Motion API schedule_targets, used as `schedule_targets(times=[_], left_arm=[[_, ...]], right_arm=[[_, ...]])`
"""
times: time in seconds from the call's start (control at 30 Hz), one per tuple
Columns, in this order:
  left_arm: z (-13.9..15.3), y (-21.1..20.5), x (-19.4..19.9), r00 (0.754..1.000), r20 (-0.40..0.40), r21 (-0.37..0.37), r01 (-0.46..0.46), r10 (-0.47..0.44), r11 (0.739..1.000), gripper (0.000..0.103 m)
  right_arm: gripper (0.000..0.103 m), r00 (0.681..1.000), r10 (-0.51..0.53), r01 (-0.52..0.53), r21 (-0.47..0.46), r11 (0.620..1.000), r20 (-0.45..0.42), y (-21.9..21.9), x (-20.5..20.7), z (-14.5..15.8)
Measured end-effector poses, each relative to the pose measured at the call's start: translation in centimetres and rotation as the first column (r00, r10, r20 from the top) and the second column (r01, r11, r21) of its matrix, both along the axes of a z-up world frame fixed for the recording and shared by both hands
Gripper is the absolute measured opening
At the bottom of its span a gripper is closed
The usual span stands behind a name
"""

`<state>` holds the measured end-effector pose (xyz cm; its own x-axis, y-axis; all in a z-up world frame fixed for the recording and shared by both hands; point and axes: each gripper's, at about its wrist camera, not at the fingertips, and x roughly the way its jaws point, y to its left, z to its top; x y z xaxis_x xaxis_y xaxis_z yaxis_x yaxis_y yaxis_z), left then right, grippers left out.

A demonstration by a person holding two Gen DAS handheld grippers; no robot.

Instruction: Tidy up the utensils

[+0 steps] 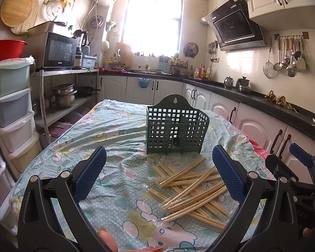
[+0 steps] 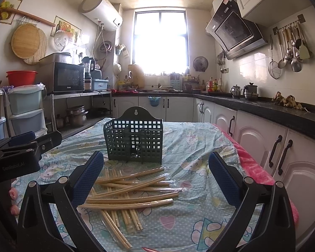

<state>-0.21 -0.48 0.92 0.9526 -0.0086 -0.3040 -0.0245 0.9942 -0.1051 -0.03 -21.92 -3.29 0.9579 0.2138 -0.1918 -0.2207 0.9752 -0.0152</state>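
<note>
Fingers: left gripper (image 1: 158, 173) has its blue-padded fingers (image 1: 91, 174) spread wide with nothing between them; right gripper (image 2: 155, 177) likewise stands wide and empty above the cloth.
Chopsticks: pale bamboo chopsticks in clear plastic sleeves (image 1: 191, 189) lie in a loose crossed heap at lower centre-right of the left view, lower centre of the right view (image 2: 128, 195).
Holder: dark green perforated plastic utensil holder (image 1: 175, 129) stands upright just beyond the heap, a divider visible inside; centre of both views (image 2: 134, 138).
Surface: light blue cartoon-print tablecloth (image 1: 107, 138), wrinkled, covers the table.
Neighbour: right gripper's body shows at the left view's right edge; left gripper's at the right view's left edge.
Around: black microwave (image 1: 58, 50) upper left; hanging ladles (image 1: 287, 56) upper right; red basin (image 2: 21, 77) left.
Obstruction: heap lies directly before the holder's front wall.
</note>
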Motion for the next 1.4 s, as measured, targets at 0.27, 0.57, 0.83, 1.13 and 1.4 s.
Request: schedule_targets(times=[0.27,0.57,0.83,1.13,1.4], left_arm=[[-0.4,1.9,0.8,1.000,-0.020,-0.028,-0.021,0.021,0.999,0.093],[0.1,7.2,2.0,0.990,-0.074,-0.106,-0.127,0.120,0.986,0.093],[-0.2,8.1,3.5,0.988,-0.129,-0.120,-0.097,0.081,0.988,0.093],[-2.1,5.0,6.1,0.970,-0.231,-0.113,0.051,-0.076,0.992,0.093],[-5.2,3.4,8.6,0.922,-0.336,-0.172,0.140,-0.192,0.975,0.084]], right_arm=[[0.097,0.996,0.082,-0.084,-0.036,0.996,-0.041,1.0,1.0,-0.3],[0.097,0.976,0.176,-0.181,-0.023,0.983,-0.131,1.4,3.1,0.4],[0.097,0.968,0.169,-0.183,-0.058,0.981,-0.185,1.0,6.8,1.2],[0.097,0.941,0.137,-0.165,-0.066,0.984,-0.309,-0.2,12.5,0.0],[0.081,0.907,0.135,-0.191,-0.104,0.976,-0.398,-0.4,15.7,-2.2]])
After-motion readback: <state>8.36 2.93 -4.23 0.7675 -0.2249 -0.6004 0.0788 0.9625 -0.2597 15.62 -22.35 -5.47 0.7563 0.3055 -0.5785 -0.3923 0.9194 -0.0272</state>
